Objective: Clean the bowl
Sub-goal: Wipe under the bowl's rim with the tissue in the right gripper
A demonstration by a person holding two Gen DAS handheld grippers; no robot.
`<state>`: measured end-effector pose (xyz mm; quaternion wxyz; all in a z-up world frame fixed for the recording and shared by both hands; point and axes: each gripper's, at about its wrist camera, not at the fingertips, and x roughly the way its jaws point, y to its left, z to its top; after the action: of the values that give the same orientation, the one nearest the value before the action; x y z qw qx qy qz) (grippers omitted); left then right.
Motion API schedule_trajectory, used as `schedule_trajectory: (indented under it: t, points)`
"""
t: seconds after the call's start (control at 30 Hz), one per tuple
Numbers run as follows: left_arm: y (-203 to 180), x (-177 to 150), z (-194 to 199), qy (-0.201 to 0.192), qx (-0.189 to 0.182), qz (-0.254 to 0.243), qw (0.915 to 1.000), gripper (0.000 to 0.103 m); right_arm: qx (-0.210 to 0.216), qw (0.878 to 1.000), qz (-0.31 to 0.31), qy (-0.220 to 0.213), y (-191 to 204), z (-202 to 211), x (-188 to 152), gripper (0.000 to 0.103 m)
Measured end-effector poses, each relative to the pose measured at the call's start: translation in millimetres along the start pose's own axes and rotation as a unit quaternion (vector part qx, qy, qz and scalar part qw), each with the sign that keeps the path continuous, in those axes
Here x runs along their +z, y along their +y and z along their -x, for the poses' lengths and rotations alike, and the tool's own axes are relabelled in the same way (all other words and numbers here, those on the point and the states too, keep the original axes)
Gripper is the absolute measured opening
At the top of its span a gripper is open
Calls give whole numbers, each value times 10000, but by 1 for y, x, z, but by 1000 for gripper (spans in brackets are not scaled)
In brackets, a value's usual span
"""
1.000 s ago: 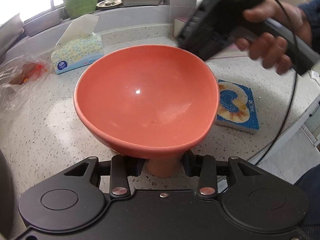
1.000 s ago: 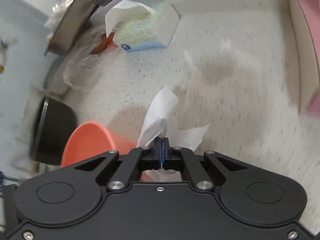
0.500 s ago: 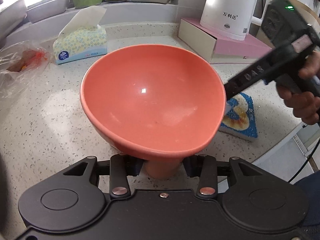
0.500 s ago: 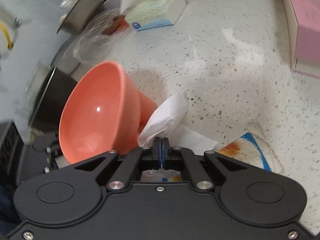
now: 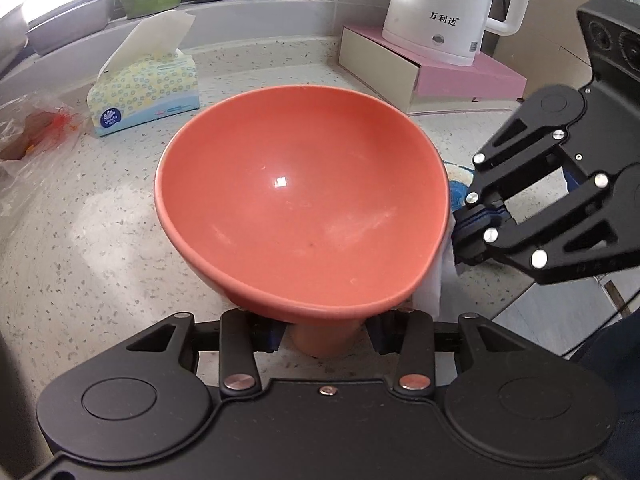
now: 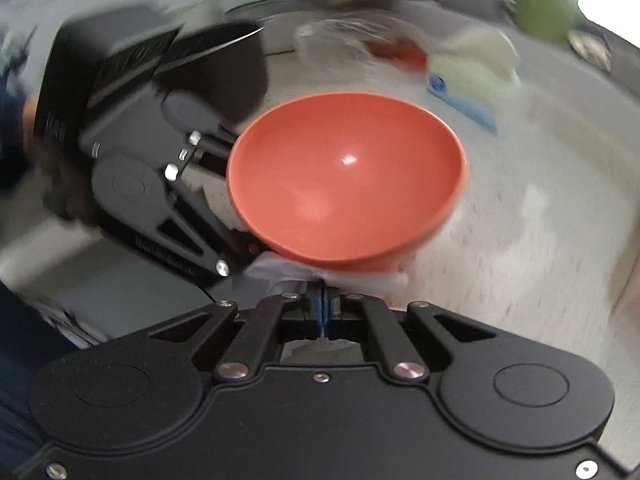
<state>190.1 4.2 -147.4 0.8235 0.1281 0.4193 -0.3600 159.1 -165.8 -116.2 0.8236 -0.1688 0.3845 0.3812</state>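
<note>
An orange-red footed bowl (image 5: 304, 208) is held tilted above the speckled counter; my left gripper (image 5: 325, 334) is shut on its foot. The bowl also shows in the right wrist view (image 6: 344, 180), blurred by motion. My right gripper (image 6: 322, 308) is shut on a white tissue (image 6: 360, 278) and sits at the bowl's outer wall below its rim. In the left wrist view the right gripper (image 5: 460, 240) is at the bowl's right side, with the tissue (image 5: 430, 288) against the outside.
A tissue box (image 5: 144, 88) stands at the back left beside a plastic bag (image 5: 28, 136). A white kettle (image 5: 448, 8) sits on a pink box (image 5: 432, 76) at the back right. A blue-edged sponge (image 5: 458, 188) lies behind the bowl, mostly hidden. The counter edge runs at the right.
My right gripper has swung down and round from behind the bowl to its right side, bringing the tissue against the outer wall. The bowl stays held in the left gripper.
</note>
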Motion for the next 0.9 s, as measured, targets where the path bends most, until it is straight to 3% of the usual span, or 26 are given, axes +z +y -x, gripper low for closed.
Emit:
schedule_trajectory:
  t: [0.13,0.4,0.6,0.7,0.9]
  points:
    - [6,1,1,13,-61,-87,9999,40,-362,9944,977,191,6,-1,-3,2]
    - [13,0,2,4,-242,-314,9992,39,-894,9853,1454,110,-30,-2,3,2]
    - [5,-2,2,-26,-276,-605,9978,39,-1007,9579,2687,74,-44,-15,24,2]
    - [-7,-7,2,-96,-231,-1022,9944,38,-907,9267,3642,172,-49,-21,35,1]
    - [-9,-11,1,-222,-344,-1137,9927,38,-244,8089,5863,367,-58,-30,45,1]
